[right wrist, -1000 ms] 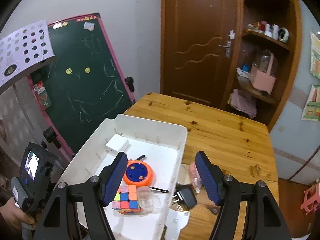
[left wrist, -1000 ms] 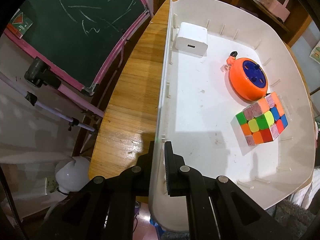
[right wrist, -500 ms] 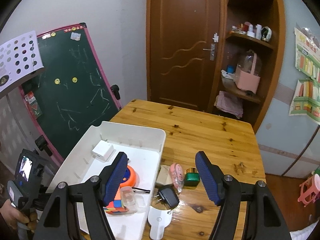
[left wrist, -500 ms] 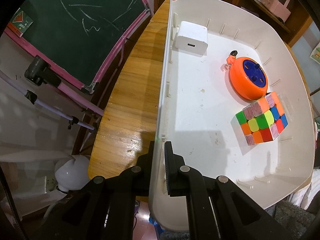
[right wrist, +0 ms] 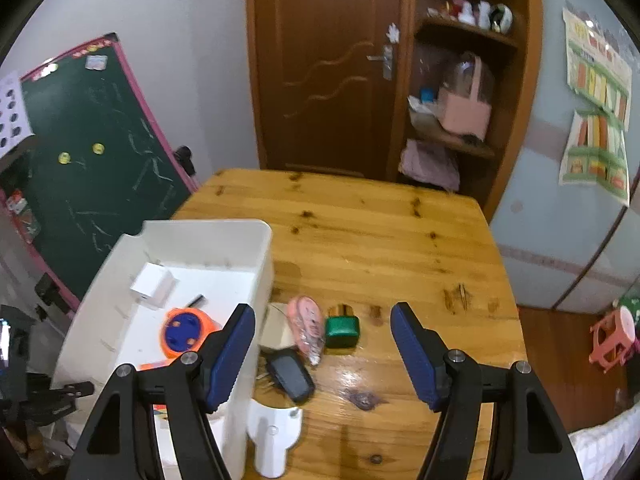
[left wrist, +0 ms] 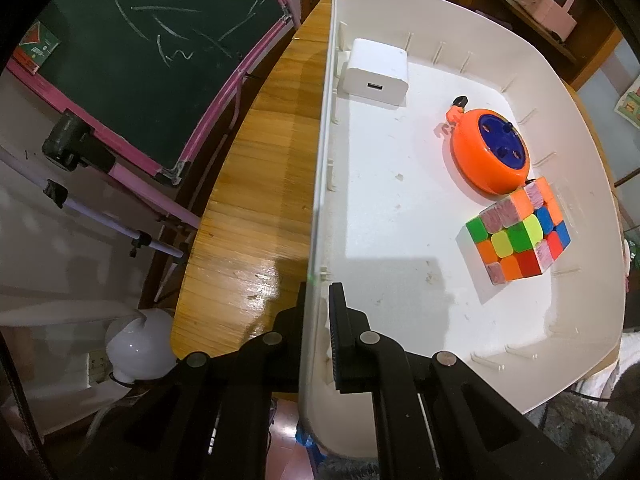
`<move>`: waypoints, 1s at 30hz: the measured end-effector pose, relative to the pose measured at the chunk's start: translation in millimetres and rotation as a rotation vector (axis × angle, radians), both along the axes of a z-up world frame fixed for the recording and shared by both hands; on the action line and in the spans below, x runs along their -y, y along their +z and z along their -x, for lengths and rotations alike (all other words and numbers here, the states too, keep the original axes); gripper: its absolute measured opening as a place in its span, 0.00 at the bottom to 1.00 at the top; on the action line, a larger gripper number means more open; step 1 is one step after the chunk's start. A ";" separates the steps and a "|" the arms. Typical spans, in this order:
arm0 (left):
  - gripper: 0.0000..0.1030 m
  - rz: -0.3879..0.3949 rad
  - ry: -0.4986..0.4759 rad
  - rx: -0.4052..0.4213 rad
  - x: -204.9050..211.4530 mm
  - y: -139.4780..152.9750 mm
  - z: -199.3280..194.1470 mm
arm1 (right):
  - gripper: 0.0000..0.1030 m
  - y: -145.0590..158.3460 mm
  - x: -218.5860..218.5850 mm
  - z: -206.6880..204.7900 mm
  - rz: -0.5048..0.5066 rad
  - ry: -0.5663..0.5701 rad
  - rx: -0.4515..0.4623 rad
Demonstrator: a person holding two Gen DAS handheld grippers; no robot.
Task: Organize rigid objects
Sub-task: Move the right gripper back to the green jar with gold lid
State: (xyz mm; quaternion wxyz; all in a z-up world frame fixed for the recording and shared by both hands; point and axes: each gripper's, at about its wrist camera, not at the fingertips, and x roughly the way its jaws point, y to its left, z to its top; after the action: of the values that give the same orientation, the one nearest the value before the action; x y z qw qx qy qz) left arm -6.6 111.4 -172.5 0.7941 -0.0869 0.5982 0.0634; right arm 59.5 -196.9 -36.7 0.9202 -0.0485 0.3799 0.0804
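1. One white tray (left wrist: 472,344) sits on the wooden table (right wrist: 360,240). The left gripper (left wrist: 318,312) is clamped narrow on the tray's near side wall, one finger outside and one inside.
2. Ahead of the left gripper, inside the tray, lie three things: one white charger block (left wrist: 378,68) at the far corner, one orange reel (left wrist: 490,156) to the right, and one colour cube (left wrist: 520,236) touching the reel on its near side.
3. The right gripper (right wrist: 322,344) hangs half open and empty above the table, its left finger (right wrist: 232,352) over the tray's edge.
4. Only the right wrist view shows the four loose things just ahead between the fingers: one pink packet (right wrist: 308,322), one green bottle (right wrist: 342,326), one black plug (right wrist: 290,374) and one white scoop (right wrist: 274,436).
5. Only the left wrist view shows the whole cube.
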 end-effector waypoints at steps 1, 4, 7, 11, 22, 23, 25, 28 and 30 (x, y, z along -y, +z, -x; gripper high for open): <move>0.07 0.002 -0.001 0.000 -0.2 0.0 0.2 | 0.69 -4.6 2.1 -3.6 0.001 -0.006 -0.013; 0.07 0.008 -0.004 -0.001 -0.4 -0.5 0.2 | 0.69 -21.2 7.9 -15.3 -0.002 -0.022 -0.060; 0.07 0.014 -0.009 -0.001 -0.6 -1.3 0.9 | 0.69 -33.4 9.2 -22.4 -0.002 -0.028 -0.086; 0.07 0.023 -0.009 -0.003 -2.0 -3.3 2.5 | 0.69 -52.8 13.3 -32.6 -0.008 -0.029 -0.122; 0.07 0.047 -0.010 -0.004 -4.1 -4.1 4.1 | 0.69 -92.6 29.4 -54.8 -0.082 -0.035 -0.190; 0.07 0.047 -0.011 -0.005 -4.6 -4.4 3.9 | 0.69 -94.4 29.2 -56.4 -0.088 -0.033 -0.191; 0.07 0.046 -0.014 -0.006 -3.8 -4.5 3.2 | 0.69 -96.7 28.1 -59.0 -0.088 -0.036 -0.185; 0.07 0.049 -0.017 -0.008 -4.0 -5.6 2.4 | 0.69 -102.7 25.8 -67.1 -0.075 -0.046 -0.190; 0.07 0.054 -0.018 -0.010 -4.6 -6.1 1.8 | 0.69 -109.0 23.8 -73.9 -0.065 -0.052 -0.198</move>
State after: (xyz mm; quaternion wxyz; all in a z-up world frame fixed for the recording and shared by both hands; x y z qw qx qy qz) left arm -8.5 115.9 -178.6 0.7891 -0.1026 0.6043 0.0407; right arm 133.3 -220.7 -145.7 0.8811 -0.0006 0.4672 0.0731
